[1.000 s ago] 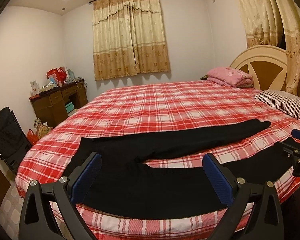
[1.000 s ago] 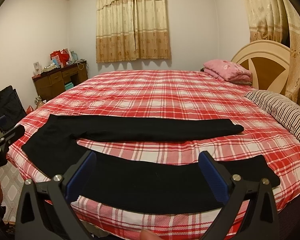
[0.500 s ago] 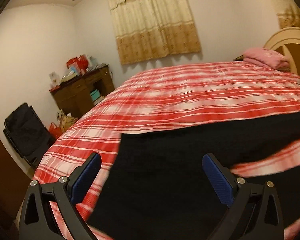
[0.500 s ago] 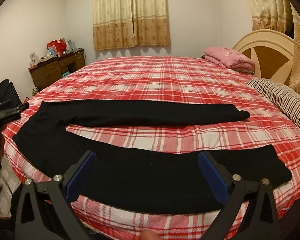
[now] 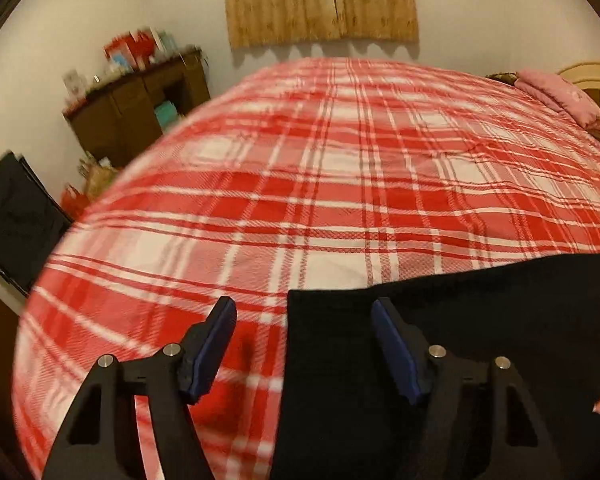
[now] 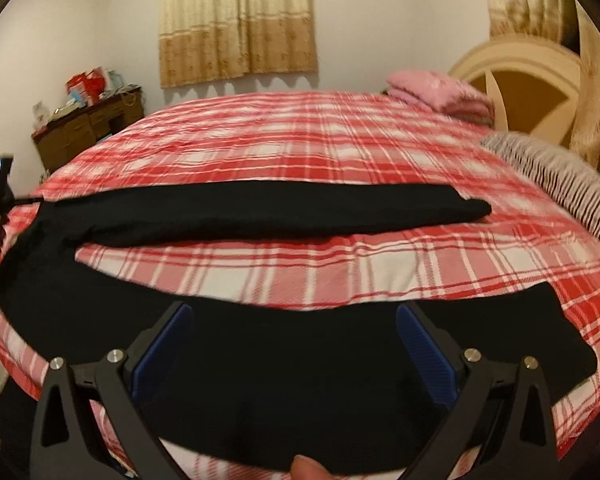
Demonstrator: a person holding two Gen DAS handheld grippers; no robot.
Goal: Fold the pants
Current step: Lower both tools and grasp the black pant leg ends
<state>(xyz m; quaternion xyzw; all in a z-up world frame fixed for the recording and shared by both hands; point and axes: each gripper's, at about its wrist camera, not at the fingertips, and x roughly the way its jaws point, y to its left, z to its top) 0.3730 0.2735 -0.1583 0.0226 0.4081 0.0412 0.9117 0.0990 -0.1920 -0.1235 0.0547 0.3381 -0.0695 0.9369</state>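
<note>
On bed (image 6: 340,140): pants (image 6: 260,212) (both legs right view only).

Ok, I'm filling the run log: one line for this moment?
stage: reaching | left tongs: open at waist corner | right tongs: open over near leg | pants: flat, unfolded on bed

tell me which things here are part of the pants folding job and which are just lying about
Part of the job:
black pants, spread flat on the bed
left gripper, jaws open at the waist corner
right gripper, jaws open over the near leg
plaid bedspread, the work surface

Just lying about:
pink blanket
striped pillow
wooden desk
curtains
</note>
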